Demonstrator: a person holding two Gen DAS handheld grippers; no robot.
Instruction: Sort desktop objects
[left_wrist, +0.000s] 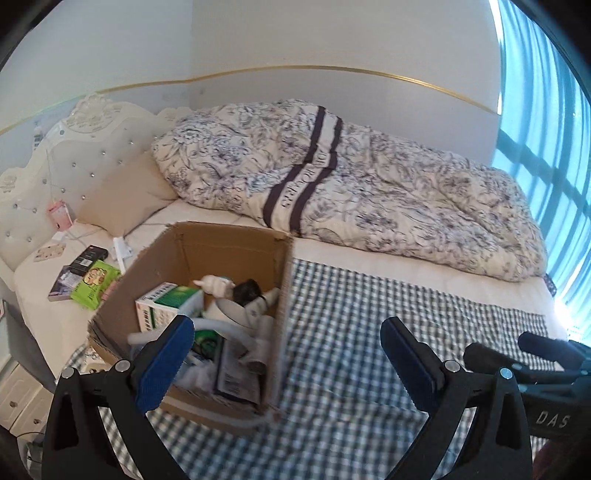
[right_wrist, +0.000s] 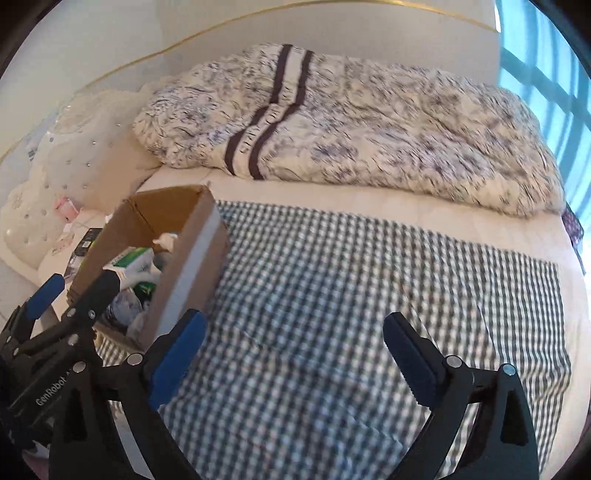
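Left wrist view: the left gripper (left_wrist: 288, 354) hangs with its jaws spread wide and empty over the cardboard box (left_wrist: 236, 247), which sits on the checked cloth (left_wrist: 369, 332) on the bed and holds a green-and-white carton (left_wrist: 166, 299) among other odds and ends. The right gripper (right_wrist: 295, 354), equally wide and empty, hovers over bare cloth just beside the box.

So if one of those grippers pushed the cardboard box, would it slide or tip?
The cardboard box would probably slide unevenly, since it sits on a soft checked cloth. It looks loaded with items, so likely too heavy to tip easily.
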